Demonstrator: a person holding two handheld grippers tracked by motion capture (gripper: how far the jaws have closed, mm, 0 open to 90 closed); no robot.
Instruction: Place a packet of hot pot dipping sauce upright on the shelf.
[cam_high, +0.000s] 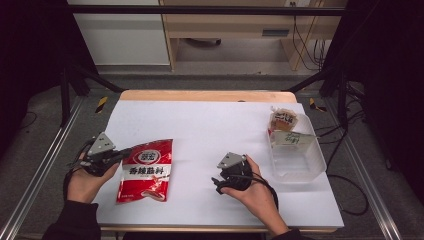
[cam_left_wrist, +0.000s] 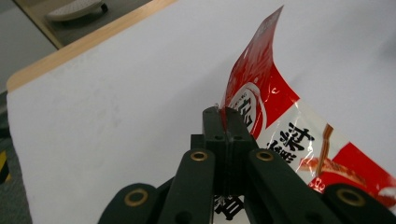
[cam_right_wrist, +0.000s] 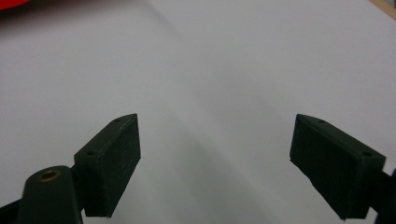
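Red snack pouch (cam_high: 145, 171): lies left of centre on white table (cam_high: 210, 125), long axis running toward the person; upper left corner clamped in left gripper (cam_left_wrist: 226, 122), jaws together on the film. Right gripper (cam_right_wrist: 215, 158): jaws apart, nothing between them, resting right of pouch. Likely destination, clear bin (cam_high: 296, 156), sits at far right, nearer right hand (cam_high: 252, 187).

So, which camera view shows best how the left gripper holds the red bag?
The left gripper view. There the left gripper is shut on the upper edge of the red bag, which curls upward. The high view shows the whole red bag but the grip looks small. The right gripper view catches a red sliver at its top left corner.
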